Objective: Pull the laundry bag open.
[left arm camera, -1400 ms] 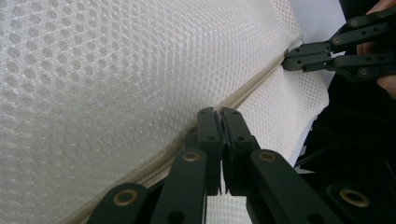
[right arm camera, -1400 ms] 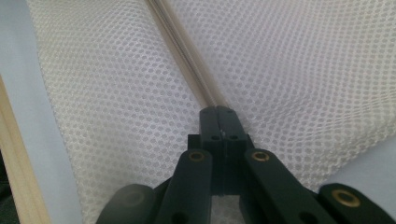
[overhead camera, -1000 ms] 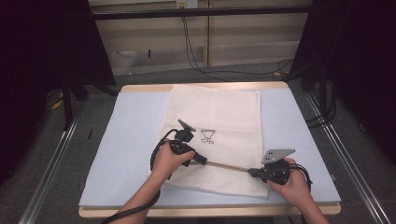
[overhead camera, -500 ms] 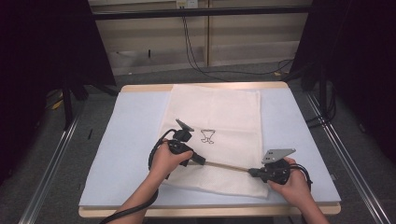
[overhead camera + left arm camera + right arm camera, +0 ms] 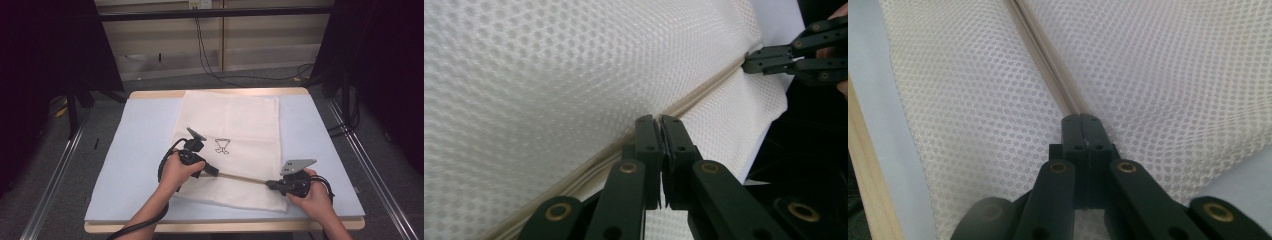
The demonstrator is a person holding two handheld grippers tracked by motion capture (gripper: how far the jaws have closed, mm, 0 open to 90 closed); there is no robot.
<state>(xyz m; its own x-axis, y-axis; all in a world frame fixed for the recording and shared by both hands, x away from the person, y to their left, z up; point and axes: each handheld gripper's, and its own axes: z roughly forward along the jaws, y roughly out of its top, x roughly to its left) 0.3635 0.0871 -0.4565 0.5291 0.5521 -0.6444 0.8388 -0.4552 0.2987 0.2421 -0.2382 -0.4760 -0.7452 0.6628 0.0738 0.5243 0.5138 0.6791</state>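
While the 2 earlier high views are compared with the present one, no shift is found: both hands are seen in the same places, the cream cord (image 5: 242,178) is stretched along the same slanted line, and the white mesh bag (image 5: 235,125) lies spread on the table (image 5: 145,135) as before. The jaws of the left gripper (image 5: 214,172) are closed on the cord, which is seen in the left gripper view (image 5: 704,92) running away from just ahead of the tips toward the other gripper (image 5: 769,57) at the upper right. The jaws of the right gripper (image 5: 270,184) are likewise shut on the cord, which in the right gripper view (image 5: 1048,60) leads from between the tips up and to the left, with mesh (image 5: 1173,75) spread on either side of them. Because nothing has moved, it is judged that the cord is being held taut between the 2 grips at the near end of the bag, and that the drawing of the cord, or the closing of the bag's mouth, is paused rather than completed. No brand name, label or readable writing is found; beyond the left jaws, on the bag's upper face, a small dark line drawing (image 5: 222,145) is printed, too small for its subject to be told.
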